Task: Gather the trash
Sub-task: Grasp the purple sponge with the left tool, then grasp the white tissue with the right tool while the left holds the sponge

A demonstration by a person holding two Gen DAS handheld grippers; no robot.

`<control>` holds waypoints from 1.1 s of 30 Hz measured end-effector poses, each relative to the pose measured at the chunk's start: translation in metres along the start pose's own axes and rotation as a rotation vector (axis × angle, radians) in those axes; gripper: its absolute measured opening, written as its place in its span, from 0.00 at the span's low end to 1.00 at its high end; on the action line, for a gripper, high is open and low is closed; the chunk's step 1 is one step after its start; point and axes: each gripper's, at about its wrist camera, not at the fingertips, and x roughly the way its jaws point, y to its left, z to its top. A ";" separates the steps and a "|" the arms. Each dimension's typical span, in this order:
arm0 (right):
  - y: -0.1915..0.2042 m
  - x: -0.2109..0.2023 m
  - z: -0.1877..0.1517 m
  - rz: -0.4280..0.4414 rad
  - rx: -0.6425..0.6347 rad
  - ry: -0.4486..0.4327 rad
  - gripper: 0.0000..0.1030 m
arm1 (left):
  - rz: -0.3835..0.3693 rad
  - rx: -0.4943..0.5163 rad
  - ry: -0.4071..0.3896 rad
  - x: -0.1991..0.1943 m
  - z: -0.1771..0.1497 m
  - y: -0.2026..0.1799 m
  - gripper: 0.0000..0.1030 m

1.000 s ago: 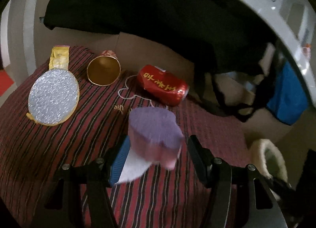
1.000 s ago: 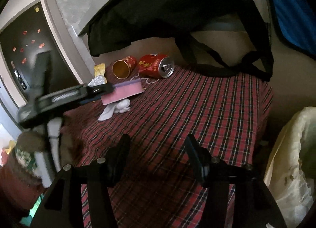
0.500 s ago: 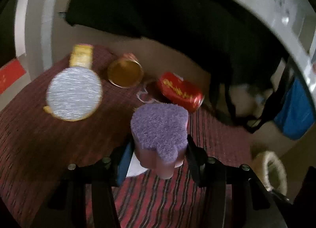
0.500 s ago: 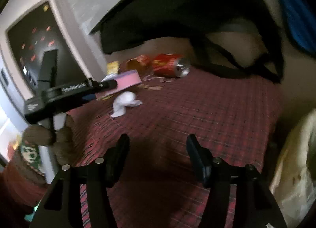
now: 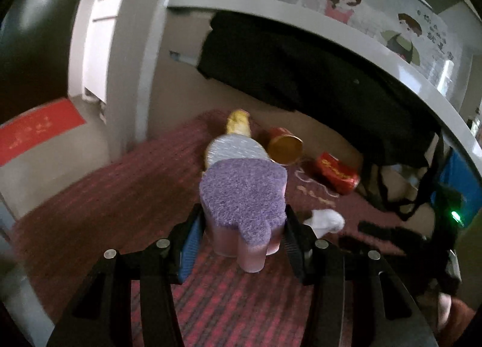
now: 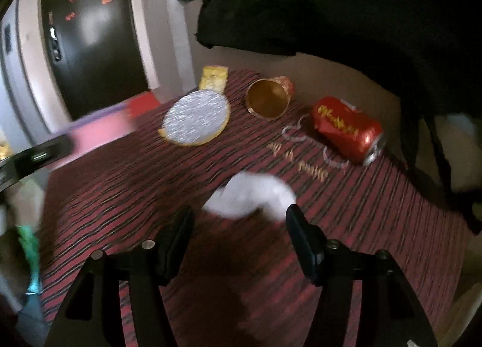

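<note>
My left gripper (image 5: 242,235) is shut on a sponge (image 5: 244,196) with a purple top and pink body, held above the red striped tablecloth (image 5: 120,202). The right wrist view shows that sponge (image 6: 99,133) at the far left. My right gripper (image 6: 238,223) is open, low over the cloth. A crumpled white tissue (image 6: 250,196) lies just past its fingertips, untouched. Farther back lie a red can (image 6: 346,130) on its side, a tipped gold paper cup (image 6: 268,100), a round silver foil lid (image 6: 195,121) and a yellow packet (image 6: 214,77).
A black bag (image 6: 331,10) hangs over the back of the table, its straps (image 6: 433,148) trailing on the right. A loose white thread (image 6: 301,133) lies by the can. A dark door (image 6: 90,31) and a red floor mat (image 5: 36,130) are on the left.
The left gripper closed on the sponge and carried it up and to the left, off the tissue. The right gripper swung in over the table until the tissue lay at its fingertips.
</note>
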 end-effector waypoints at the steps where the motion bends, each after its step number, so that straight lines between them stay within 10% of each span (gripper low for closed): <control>1: 0.003 0.008 0.003 -0.025 -0.025 -0.006 0.59 | 0.010 0.006 -0.013 -0.002 -0.002 0.003 0.49; 10: -0.013 0.050 0.014 -0.068 -0.001 0.080 0.57 | 0.054 0.061 -0.061 -0.003 -0.017 0.006 0.49; 16: -0.014 0.037 0.009 -0.057 -0.015 0.077 0.24 | 0.049 0.073 -0.056 -0.001 -0.021 0.001 0.50; 33: -0.003 -0.068 -0.002 0.037 0.005 -0.072 0.23 | -0.002 0.124 -0.062 -0.016 -0.018 -0.041 0.49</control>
